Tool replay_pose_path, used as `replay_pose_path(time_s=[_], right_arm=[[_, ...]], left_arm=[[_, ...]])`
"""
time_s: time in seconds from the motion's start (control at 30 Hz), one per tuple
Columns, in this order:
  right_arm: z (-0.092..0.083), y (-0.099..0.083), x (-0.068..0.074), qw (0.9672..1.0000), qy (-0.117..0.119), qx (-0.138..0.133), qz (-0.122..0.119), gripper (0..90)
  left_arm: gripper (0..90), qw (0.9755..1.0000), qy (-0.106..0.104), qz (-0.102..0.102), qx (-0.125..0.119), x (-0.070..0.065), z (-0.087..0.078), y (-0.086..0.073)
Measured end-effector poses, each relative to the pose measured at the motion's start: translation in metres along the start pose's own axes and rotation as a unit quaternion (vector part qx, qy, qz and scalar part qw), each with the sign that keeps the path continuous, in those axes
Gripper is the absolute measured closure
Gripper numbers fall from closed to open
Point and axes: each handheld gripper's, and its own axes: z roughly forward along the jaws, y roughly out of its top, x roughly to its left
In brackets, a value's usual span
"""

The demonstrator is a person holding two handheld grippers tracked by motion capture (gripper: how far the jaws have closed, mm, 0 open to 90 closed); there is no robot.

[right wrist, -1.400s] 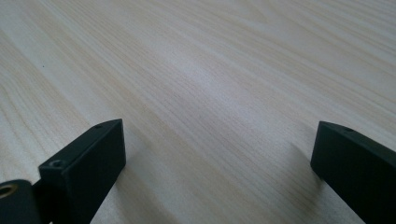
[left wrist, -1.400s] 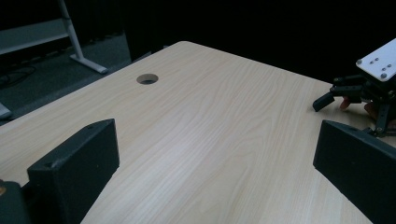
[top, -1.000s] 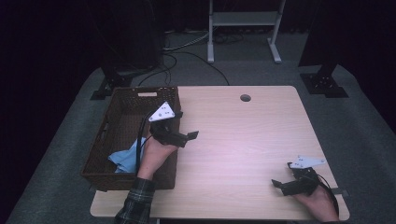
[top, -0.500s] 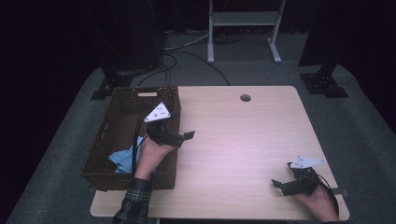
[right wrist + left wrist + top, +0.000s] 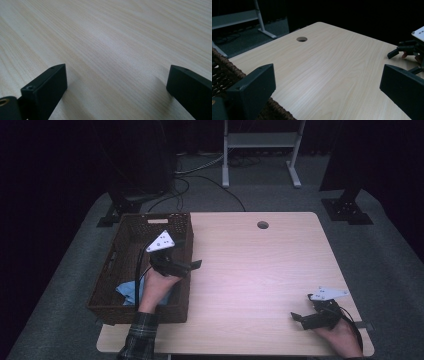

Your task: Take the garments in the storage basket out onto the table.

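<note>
My left gripper (image 5: 189, 266) hangs over the right wall of a dark wicker basket (image 5: 184, 240), its jaws pointing right across the table. In the left gripper view, the left gripper (image 5: 327, 87) is open with nothing between its jaws, and the basket rim (image 5: 227, 65) lies below. A blue cloth (image 5: 127, 292) lies in the basket's near end, partly under the person's hand. My right gripper (image 5: 302, 312) rests low near the table's front right corner. The right gripper (image 5: 116, 87) stands open over bare wood. It also appears far off as the right gripper (image 5: 398, 51).
The light wooden table (image 5: 260, 270) has a round cable hole (image 5: 262, 225) near its far edge. Beyond it, on the grey carpet, stand a white desk frame (image 5: 260, 150), black stand bases (image 5: 347, 210) and loose cables (image 5: 200, 175).
My left gripper has drifted a little to the left, toward the basket, staying open. The right gripper has not moved.
</note>
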Motion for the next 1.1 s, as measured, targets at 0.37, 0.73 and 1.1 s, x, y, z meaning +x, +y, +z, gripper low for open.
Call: replay_pose_path(time_s=[0.37,0.73,1.1], right_arm=[[0.000,0.000,0.000,1.0000,0.000,0.000,0.000,2.1],[0.000,0.000,0.000,1.0000,0.000,0.000,0.000,2.1],[0.000,0.000,0.000,1.0000,0.000,0.000,0.000,2.1]], left_arm=[[0.0,1.0000,0.007,-0.001,0.003,0.003,-0.008,-0.003],[0.0,0.9999,0.011,-0.004,0.002,0.004,-0.012,-0.005],[0.0,0.9999,0.013,-0.002,-0.001,0.005,-0.017,-0.006]])
